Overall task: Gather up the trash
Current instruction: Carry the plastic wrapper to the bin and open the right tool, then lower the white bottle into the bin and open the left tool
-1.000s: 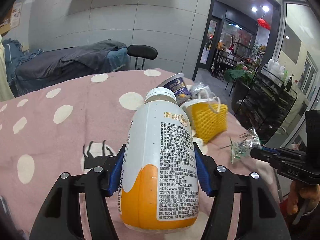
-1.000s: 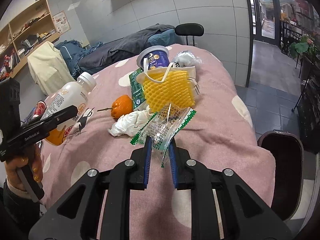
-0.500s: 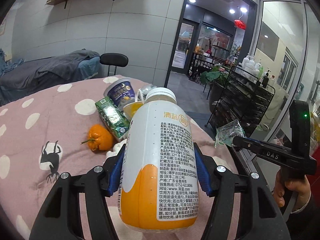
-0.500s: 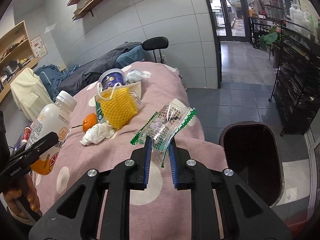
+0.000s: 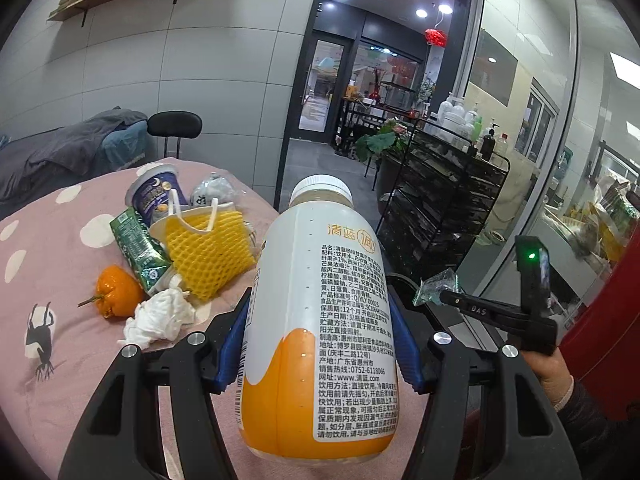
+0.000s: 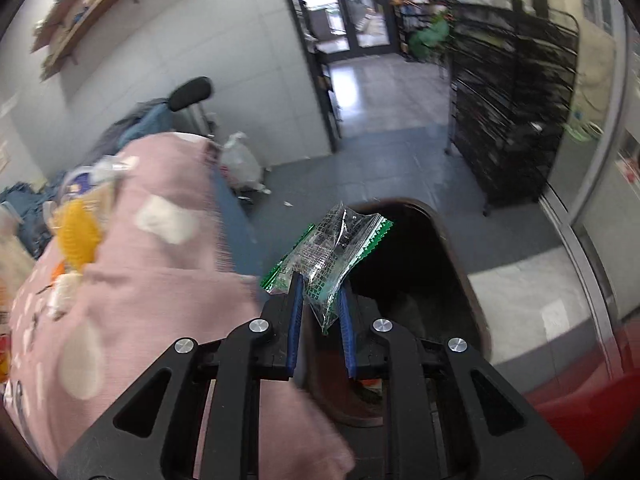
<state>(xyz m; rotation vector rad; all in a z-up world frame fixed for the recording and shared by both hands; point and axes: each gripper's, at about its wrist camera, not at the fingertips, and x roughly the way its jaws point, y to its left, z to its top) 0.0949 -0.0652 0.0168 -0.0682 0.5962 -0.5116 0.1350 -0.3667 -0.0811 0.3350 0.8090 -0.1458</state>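
My left gripper (image 5: 320,316) is shut on a white and orange drink bottle (image 5: 320,336), held above the edge of the pink dotted table (image 5: 44,248). My right gripper (image 6: 320,292) is shut on a clear, green-edged plastic wrapper (image 6: 332,252) and hangs over the open mouth of a dark brown trash bin (image 6: 452,240) on the floor beside the table. In the left wrist view the right gripper (image 5: 442,298) shows at right with the wrapper (image 5: 434,288) in its tip. Trash left on the table: a yellow foam net (image 5: 208,248), a crumpled tissue (image 5: 160,316), a green carton (image 5: 142,252), a purple cup (image 5: 156,194), an orange fruit (image 5: 116,292).
A black wire rack (image 6: 516,120) stands right of the bin, beside a glass wall. A white plastic bag (image 6: 240,164) lies on the tiled floor near the table corner. A black chair (image 5: 174,126) and a heap of dark cloth stand behind the table. A red surface (image 6: 580,380) borders the bin.
Both grippers swung right toward the table's edge. The right one went farther and lower, carrying the wrapper from above the table to above the bin. The left one still holds the bottle.
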